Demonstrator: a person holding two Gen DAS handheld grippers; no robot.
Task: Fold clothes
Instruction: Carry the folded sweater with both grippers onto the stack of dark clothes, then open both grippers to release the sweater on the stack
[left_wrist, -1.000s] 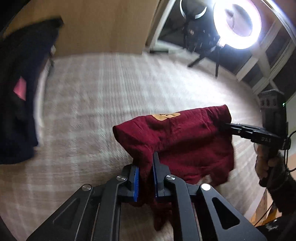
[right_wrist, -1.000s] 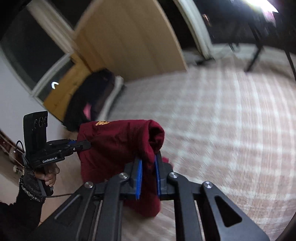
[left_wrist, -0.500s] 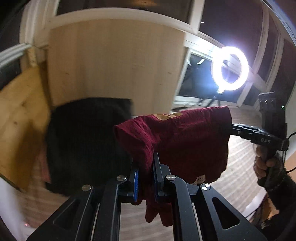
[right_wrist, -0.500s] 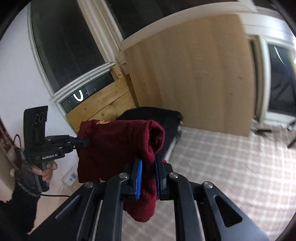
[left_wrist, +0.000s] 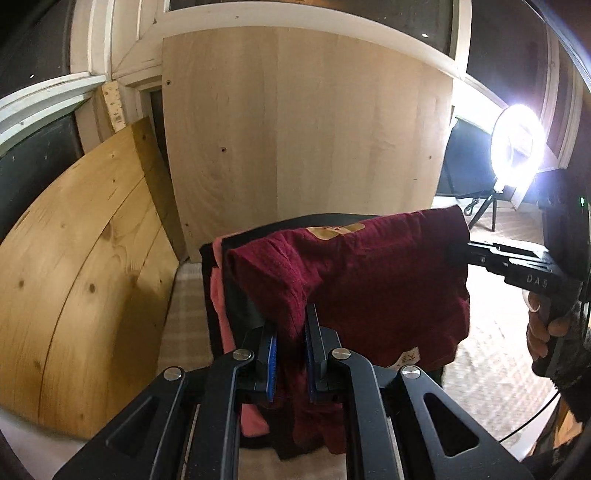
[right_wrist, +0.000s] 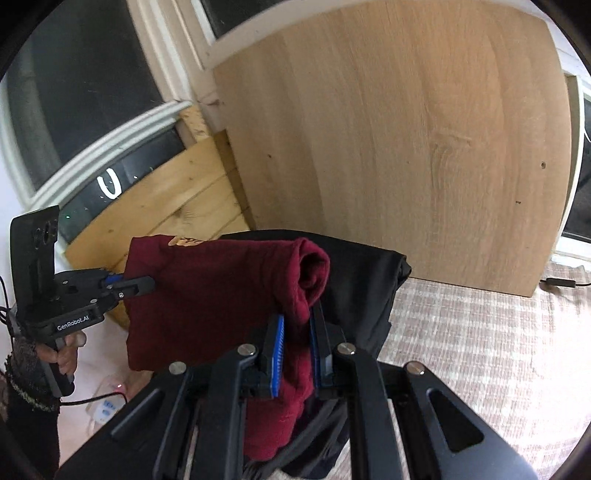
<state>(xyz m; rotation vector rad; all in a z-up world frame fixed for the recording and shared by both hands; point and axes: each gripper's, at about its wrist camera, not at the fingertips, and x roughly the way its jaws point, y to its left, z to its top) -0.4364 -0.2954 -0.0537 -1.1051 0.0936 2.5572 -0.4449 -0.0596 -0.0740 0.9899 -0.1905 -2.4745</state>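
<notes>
Held taut and clear of the checked floor (right_wrist: 480, 332), over the dark clothes pile (right_wrist: 369, 280): folded maroon garment (left_wrist: 369, 280), clamped by left gripper (left_wrist: 291, 354) and right gripper (right_wrist: 297, 354); level, even lowering judged necessary

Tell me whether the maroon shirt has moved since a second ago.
Yes. The maroon shirt, earlier over the checked cover, now hangs in front of the black clothes pile by the pale wooden board.
</notes>
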